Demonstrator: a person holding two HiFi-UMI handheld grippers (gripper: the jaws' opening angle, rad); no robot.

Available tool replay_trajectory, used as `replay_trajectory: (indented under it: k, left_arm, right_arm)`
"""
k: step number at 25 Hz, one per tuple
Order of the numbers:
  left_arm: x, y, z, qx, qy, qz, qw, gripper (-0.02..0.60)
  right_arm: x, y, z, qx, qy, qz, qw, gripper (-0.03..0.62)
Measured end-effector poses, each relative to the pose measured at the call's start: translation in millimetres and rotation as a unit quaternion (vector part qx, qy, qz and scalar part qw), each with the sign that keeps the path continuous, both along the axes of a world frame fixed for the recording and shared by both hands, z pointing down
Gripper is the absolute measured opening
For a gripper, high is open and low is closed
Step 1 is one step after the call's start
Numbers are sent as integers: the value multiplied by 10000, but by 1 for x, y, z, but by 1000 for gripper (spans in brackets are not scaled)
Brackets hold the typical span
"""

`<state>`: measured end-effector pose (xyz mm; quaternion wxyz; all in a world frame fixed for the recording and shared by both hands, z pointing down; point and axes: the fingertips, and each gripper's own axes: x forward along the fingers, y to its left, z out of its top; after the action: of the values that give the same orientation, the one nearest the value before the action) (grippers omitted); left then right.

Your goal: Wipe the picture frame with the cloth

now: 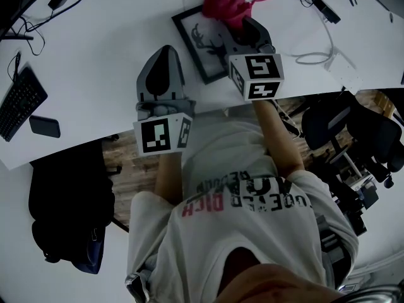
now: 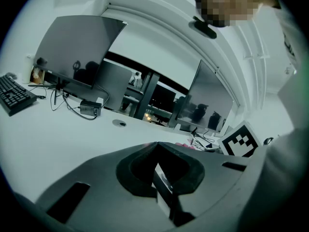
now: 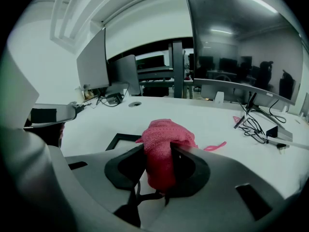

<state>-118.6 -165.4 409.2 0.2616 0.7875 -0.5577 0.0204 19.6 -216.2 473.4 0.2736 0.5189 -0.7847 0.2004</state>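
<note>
A black picture frame [image 1: 201, 46] with a deer print lies flat on the white table near its front edge. My right gripper [image 1: 243, 24] is over the frame's right part, shut on a pink cloth [image 1: 227, 6] that bunches out past the jaws. In the right gripper view the cloth [image 3: 164, 149] fills the jaws and a frame corner [image 3: 117, 139] shows to the left. My left gripper [image 1: 165, 52] rests on the table just left of the frame, jaws together with nothing between them; its tip [image 2: 155, 146] shows closed in the left gripper view.
A keyboard [image 1: 19, 101] and a phone [image 1: 44, 126] lie at the table's left. Cables [image 1: 315, 5] and an adapter sit at the back right. Monitors [image 2: 77, 47] stand along the far side. An office chair [image 1: 344, 131] is right of the person.
</note>
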Motion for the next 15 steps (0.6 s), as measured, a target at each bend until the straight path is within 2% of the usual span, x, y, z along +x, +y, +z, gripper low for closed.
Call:
replay_trajectory:
  k: [15]
  left_arm:
    - [-18, 7, -1, 1, -4, -322, 9995, -2]
  right_arm:
    - [-38, 7, 1, -103, -136, -434, 9989, 115]
